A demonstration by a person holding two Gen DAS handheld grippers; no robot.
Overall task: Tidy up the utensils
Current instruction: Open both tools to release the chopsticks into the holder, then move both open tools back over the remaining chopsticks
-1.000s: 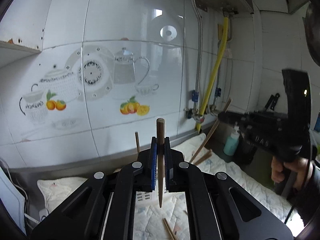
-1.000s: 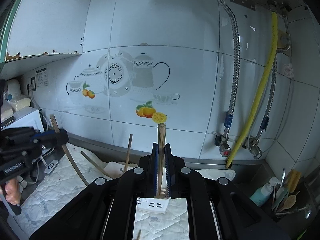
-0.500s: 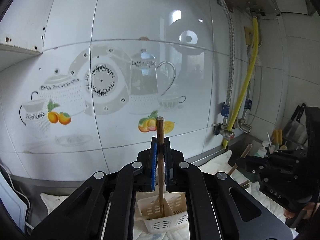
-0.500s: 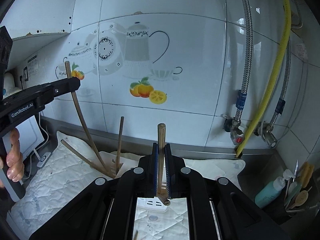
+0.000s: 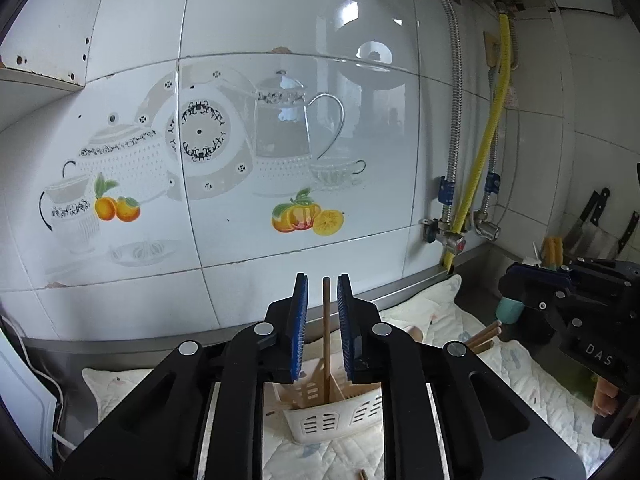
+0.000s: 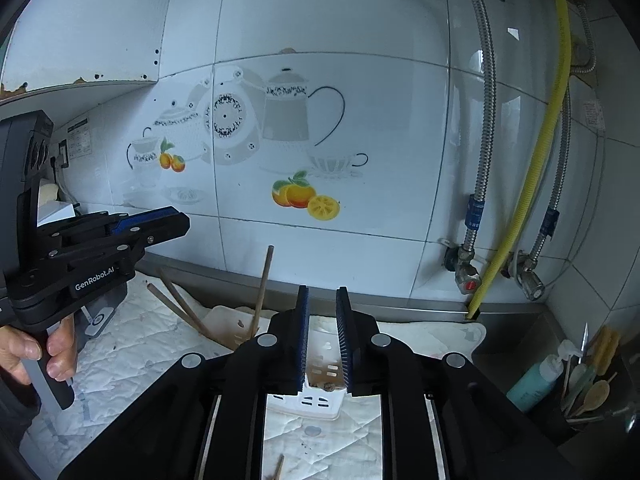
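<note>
My left gripper (image 5: 322, 320) is spread, its blue pads (image 5: 299, 328) apart with nothing pinched between them; a brown chopstick (image 5: 326, 336) stands upright in the gap, touching neither pad, its lower end down in the white slotted basket (image 5: 332, 420) just beyond the fingers. The basket sits on the pale quilted mat (image 5: 520, 380) near the tiled wall (image 5: 224, 40) with its teapot and orange pictures. My right gripper (image 6: 322, 332) is spread as well and holds nothing; past its fingers I see the near wall of the same basket (image 6: 308, 398), with the end of a stick just showing at its rim. In that view more chopsticks (image 6: 262, 288) lean out of the basket's left side, one close to upright and two slanting left. One loose stick (image 6: 279, 466) lies on the mat at the near edge. At the right, a yellow hose (image 6: 536, 168) runs down the wall, and wooden spoons (image 6: 592, 392) stand in a holder in the corner.
</note>
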